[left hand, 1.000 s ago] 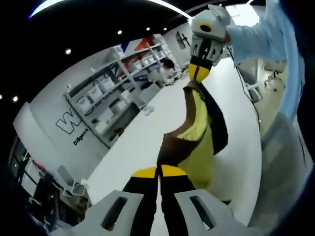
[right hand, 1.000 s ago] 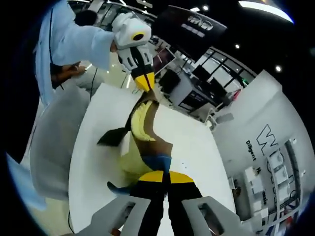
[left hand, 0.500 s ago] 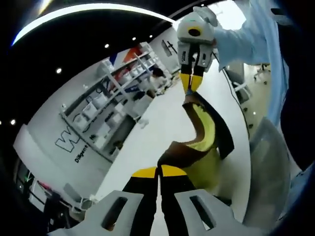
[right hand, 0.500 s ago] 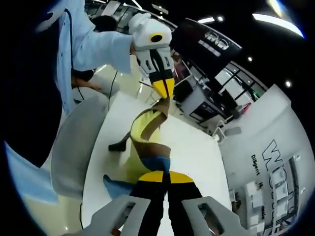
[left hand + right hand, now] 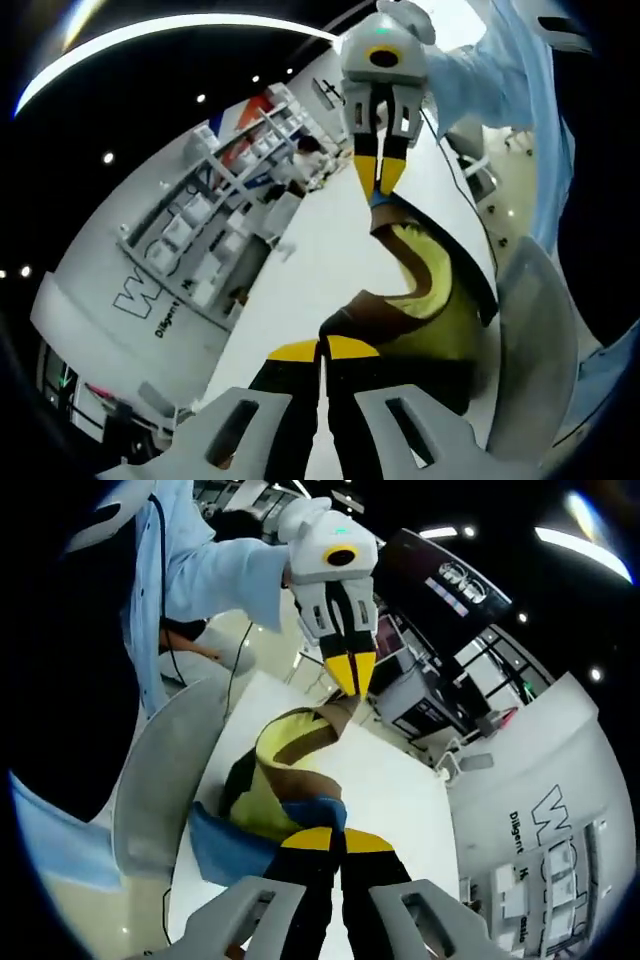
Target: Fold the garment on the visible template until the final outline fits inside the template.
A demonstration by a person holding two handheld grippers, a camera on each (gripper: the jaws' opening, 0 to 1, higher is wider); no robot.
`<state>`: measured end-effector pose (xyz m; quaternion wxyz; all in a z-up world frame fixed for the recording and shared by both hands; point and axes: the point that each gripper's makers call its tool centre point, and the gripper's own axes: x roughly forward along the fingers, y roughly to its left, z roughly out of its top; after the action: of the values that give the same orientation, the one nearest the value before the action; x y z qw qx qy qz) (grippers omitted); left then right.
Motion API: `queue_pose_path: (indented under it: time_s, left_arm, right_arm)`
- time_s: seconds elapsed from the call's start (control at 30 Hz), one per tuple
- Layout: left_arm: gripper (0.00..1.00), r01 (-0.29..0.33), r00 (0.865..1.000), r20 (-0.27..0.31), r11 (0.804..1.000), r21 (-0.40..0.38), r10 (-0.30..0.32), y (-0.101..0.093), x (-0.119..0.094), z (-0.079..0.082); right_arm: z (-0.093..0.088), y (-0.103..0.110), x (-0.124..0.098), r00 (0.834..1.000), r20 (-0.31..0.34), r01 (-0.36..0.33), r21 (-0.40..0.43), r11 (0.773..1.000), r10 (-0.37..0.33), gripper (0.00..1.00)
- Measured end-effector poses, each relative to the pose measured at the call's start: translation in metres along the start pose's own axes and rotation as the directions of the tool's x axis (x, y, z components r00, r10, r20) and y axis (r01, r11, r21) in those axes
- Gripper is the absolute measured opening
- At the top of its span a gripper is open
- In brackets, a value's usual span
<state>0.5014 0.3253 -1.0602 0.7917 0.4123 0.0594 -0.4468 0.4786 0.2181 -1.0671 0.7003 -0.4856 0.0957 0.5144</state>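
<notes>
Left gripper view. The left gripper [image 5: 322, 350] rises from the lower edge with its yellow-tipped fingers [image 5: 296, 352] pressed together on a brown edge of the garment [image 5: 425, 300]. The garment, yellow with brown and dark panels, hangs in a sagging band above the white bench [image 5: 330, 260], spanning from these fingers up to the right gripper [image 5: 379, 172] at upper centre. That gripper's fingers stand slightly apart at the tips, which meet a blue corner of the cloth; whether they pinch it cannot be told here. A light blue sleeve [image 5: 490, 70] extends behind the right gripper. White shelving [image 5: 215, 215] with bins stands against the far wall.

Right gripper view. The right gripper [image 5: 328, 840] has its fingers [image 5: 365, 840] closed on the blue and brown edge of the garment [image 5: 275, 780]. The cloth stretches upward to the left gripper [image 5: 351, 675], whose yellow fingers are together on a brown corner. The garment's lower folds lie against the bench [image 5: 400, 790]. A grey chair back [image 5: 160, 770] stands beside the bench edge.
</notes>
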Motion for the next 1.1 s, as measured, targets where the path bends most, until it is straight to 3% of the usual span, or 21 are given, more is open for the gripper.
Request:
queue_pose_path:
  time_s: [0.33, 0.67, 0.8, 0.97, 1.1]
  left_arm:
    - [0.00, 0.003, 0.998, -0.056, 0.998, -0.070, -0.007, -0.018, 0.031, -0.049]
    - [0.00, -0.034, 0.995, -0.097, 0.992, -0.120, 0.023, -0.006, 0.046, -0.086]
    - [0.00, -0.032, 0.993, -0.116, 0.994, -0.101, 0.020, 0.001, 0.052, -0.095]
    - [0.00, -0.024, 0.994, -0.112, 0.997, -0.073, 0.016, 0.020, 0.058, -0.089]
    - [0.00, -0.017, 0.993, -0.120, 0.997, -0.079, 0.008, 0.022, 0.076, -0.099]
  right_arm:
    - [-0.052, 0.011, 0.038, 0.996, -0.086, -0.012, 0.043, 0.999, 0.016, 0.00]
    - [-0.100, -0.006, 0.055, 0.991, -0.132, 0.038, 0.114, 0.993, -0.023, 0.00]
    - [-0.112, -0.015, 0.058, 0.989, -0.144, 0.047, 0.116, 0.992, -0.030, 0.00]
    - [-0.121, -0.031, 0.061, 0.987, -0.154, 0.058, 0.117, 0.991, -0.040, 0.00]
    - [-0.138, -0.033, 0.079, 0.984, -0.174, 0.061, 0.122, 0.991, -0.039, 0.00]
